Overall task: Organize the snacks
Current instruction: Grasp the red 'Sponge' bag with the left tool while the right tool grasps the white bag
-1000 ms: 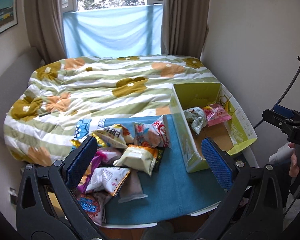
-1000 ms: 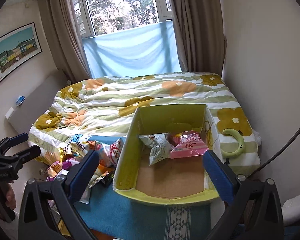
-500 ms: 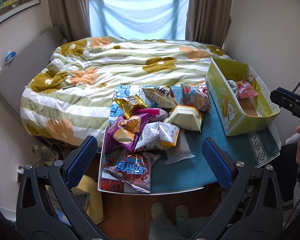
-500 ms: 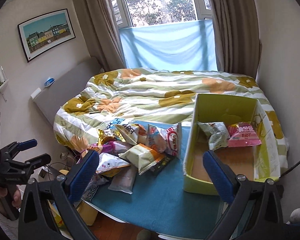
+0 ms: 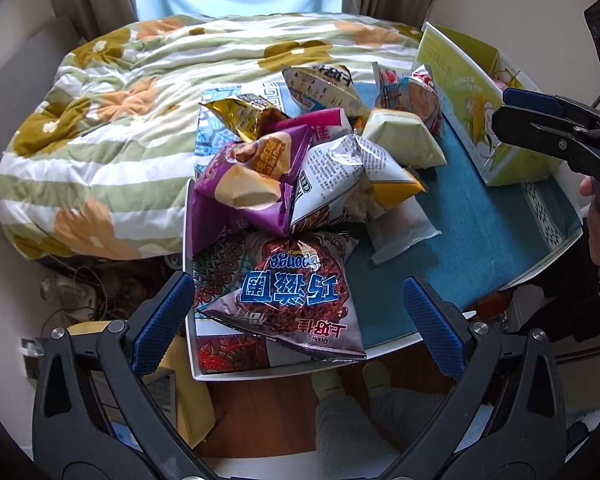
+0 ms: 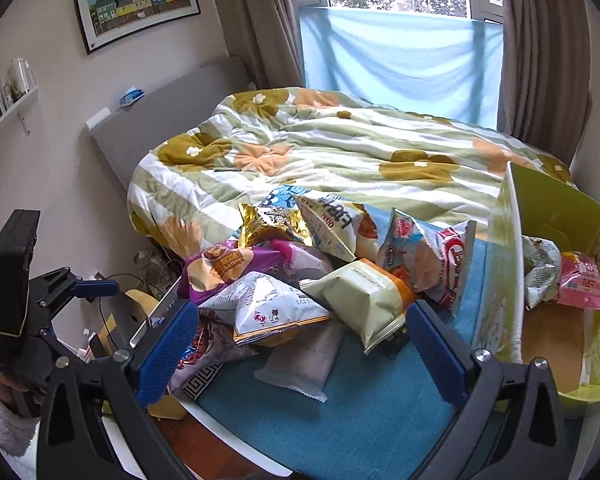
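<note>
We hold our left gripper point(image 5: 298, 320) above the near end of a heap of snack bags, its blue pads wide apart and gripping nothing. Straight below lies a dark brown bag point(image 5: 290, 294), seen upside down, printed "Sponge" above large blue Chinese characters. Behind it sit a purple bag point(image 5: 246, 184), a gold foil bag point(image 5: 242, 118) and a white bag with small print point(image 5: 348, 176). This view alone shows the wooden floor and our slippered feet point(image 5: 354, 378) under the table point(image 5: 540, 268).

Our right gripper point(image 6: 300, 344) hangs over the blue cloth point(image 6: 364, 408), pads also spread and empty. Only from here can we see inside the yellow-green box point(image 6: 556, 204) at the right: a pink packet point(image 6: 584, 280) and a pale crumpled bag point(image 6: 540, 274) lie in it. A cream packet point(image 6: 360, 300) rests between the pads' line of sight, beside a red-and-white bag point(image 6: 448, 264) whose lettering is too distorted to read. A striped, flowered duvet point(image 6: 320, 148) fills the background.
</note>
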{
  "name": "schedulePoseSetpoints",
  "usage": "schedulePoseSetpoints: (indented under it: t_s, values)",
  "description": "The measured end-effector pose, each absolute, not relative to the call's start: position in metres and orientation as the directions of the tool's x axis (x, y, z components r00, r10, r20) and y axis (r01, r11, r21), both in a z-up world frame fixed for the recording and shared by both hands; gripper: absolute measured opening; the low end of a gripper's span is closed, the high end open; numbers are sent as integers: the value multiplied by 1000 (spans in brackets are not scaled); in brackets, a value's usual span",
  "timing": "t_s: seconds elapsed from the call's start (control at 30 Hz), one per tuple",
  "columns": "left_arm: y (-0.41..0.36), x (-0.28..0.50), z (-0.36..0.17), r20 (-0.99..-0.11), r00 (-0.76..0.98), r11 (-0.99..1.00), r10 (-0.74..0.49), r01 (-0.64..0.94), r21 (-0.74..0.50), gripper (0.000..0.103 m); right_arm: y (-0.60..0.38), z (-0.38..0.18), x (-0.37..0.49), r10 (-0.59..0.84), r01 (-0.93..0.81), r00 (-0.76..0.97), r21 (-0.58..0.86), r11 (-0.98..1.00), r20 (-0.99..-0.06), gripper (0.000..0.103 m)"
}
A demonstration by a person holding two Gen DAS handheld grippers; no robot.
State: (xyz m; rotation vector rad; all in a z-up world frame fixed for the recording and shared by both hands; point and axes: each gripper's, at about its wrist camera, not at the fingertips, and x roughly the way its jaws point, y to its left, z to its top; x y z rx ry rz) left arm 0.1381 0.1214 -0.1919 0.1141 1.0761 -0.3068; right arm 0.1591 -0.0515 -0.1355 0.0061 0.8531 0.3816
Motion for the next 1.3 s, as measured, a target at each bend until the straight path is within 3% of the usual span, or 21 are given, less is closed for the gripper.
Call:
schedulePoseSetpoints:
  t_s: [0.4,0.6,0.67,0.83,1.1,1.3]
  values:
    - [117,170,-257,-919,338,943,-202,321,-89,102,-4,-203,189,353,-493,472,90,865,-808,103]
    - [117,179,-273,-929,305,939,-210,326,-105,89,13,-225,205,341,-557,440,45,830,-831,103]
    - [116,180,-276,-931,292,935,-217,336,-113,77,16,-230,210,338,-574,434,33,818,-835,103]
    - [115,179,-279,-937,290,927,-195,367,-80,70,28,-243,218,319,-634,416,-20,773,-852,103]
    - [129,178,-278,-938,276,926,-209,363,-99,66,45,-258,222,304,-714,390,-78,695,-869,90]
    - [129,175,-277,-941,278,933,-193,349,-88,65,46,-261,219,284,-728,399,-112,677,-872,71]
